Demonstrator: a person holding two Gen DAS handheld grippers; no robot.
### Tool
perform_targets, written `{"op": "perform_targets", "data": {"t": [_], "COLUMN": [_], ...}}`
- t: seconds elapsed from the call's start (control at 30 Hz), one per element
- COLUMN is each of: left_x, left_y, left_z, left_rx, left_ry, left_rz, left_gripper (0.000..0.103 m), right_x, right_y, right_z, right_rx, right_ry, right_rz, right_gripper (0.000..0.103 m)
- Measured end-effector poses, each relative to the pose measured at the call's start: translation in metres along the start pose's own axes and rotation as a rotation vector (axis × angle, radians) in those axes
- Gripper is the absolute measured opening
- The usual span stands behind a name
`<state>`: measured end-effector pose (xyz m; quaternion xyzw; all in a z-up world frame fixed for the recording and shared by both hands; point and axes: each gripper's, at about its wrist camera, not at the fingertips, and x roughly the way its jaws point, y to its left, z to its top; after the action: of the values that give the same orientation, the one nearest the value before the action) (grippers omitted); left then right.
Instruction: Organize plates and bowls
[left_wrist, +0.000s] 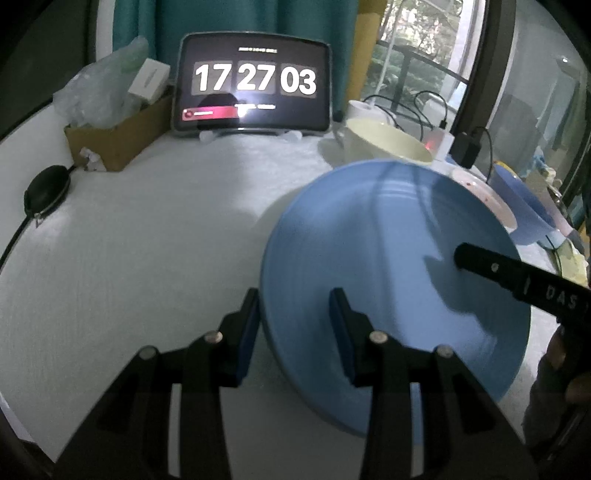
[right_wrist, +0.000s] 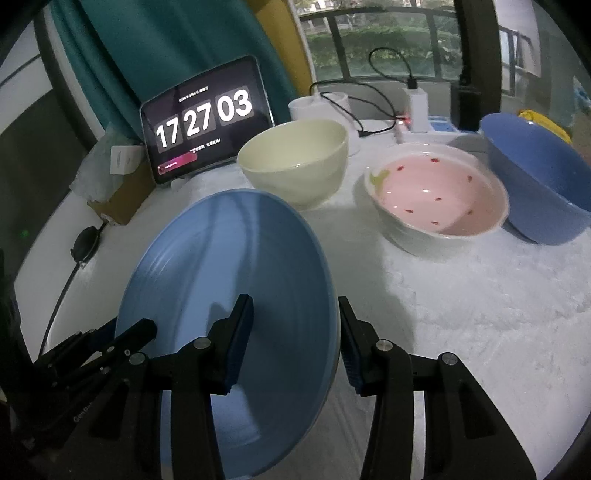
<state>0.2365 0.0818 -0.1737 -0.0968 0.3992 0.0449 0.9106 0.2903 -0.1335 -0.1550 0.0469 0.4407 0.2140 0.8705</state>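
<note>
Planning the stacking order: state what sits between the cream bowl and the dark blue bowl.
The pink strawberry bowl sits between the cream bowl and the dark blue bowl, clearest in the right wrist view.

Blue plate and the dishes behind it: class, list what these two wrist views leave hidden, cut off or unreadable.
- Blue plate: near rim hidden by the right gripper, right view.
- Pink bowl: mostly hidden behind the plate, left view.
- Blue bowl: cut off by the right edge, right view.
- Tablet: small text blurred.

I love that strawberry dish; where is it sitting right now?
In the right wrist view, the pink strawberry bowl sits on the white table, between the cream bowl and the blue bowl.
</note>
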Motion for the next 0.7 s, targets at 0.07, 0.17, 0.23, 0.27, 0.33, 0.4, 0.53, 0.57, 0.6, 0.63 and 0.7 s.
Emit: {"op": "perform_targets", "data": {"t": [0.07,0.17,0.23,0.27,0.33,0.4,0.53,0.57,0.6,0.63,0.7], "left_x": [0.005,0.012,0.013,0.014,0.014,0.014,0.014,0.013,0.013,0.012,0.007], "left_y": [0.002,0.004,0.003,0.002,0.001,-0.002,-0.002,-0.001,-0.001,-0.001,-0.001], "left_z": [0.001,0.001,0.001,0.001,0.001,-0.001,0.0,0.001,0.001,0.001,0.0], "left_rx": [0.0,0.005,0.012,0.018,0.029,0.043,0.034,0.031,0.029,0.029,0.026], "left_ry": [0.01,0.022,0.019,0.019,0.012,-0.001,0.002,0.005,0.01,0.014,0.004], "left_rz": [0.004,0.008,0.009,0.012,0.018,0.029,0.031,0.03,0.029,0.03,0.043], "left_gripper": [0.039,0.039,0.039,0.039,0.039,0.039,0.041,0.041,0.041,0.041,0.045], "right_x": [0.008,0.019,0.025,0.026,0.028,0.028,0.027,0.026,0.025,0.024,0.02], "right_y": [-0.002,-0.004,-0.006,-0.007,-0.008,-0.005,0.002,0.001,0.0,-0.002,-0.008], "right_z": [0.0,-0.002,-0.004,-0.004,-0.005,-0.006,-0.006,-0.006,-0.006,-0.006,-0.006], "right_rx": [0.007,0.021,0.025,0.03,0.031,0.013,-0.035,-0.034,-0.033,-0.031,-0.019], "right_ry": [0.01,0.03,0.042,0.045,0.051,0.043,0.03,0.035,0.039,0.04,0.037], "right_rz": [0.007,0.011,0.007,0.01,0.008,-0.011,-0.057,-0.056,-0.061,-0.067,-0.085], "right_gripper": [0.047,0.047,0.048,0.048,0.049,0.049,0.05,0.05,0.05,0.05,0.05]}}
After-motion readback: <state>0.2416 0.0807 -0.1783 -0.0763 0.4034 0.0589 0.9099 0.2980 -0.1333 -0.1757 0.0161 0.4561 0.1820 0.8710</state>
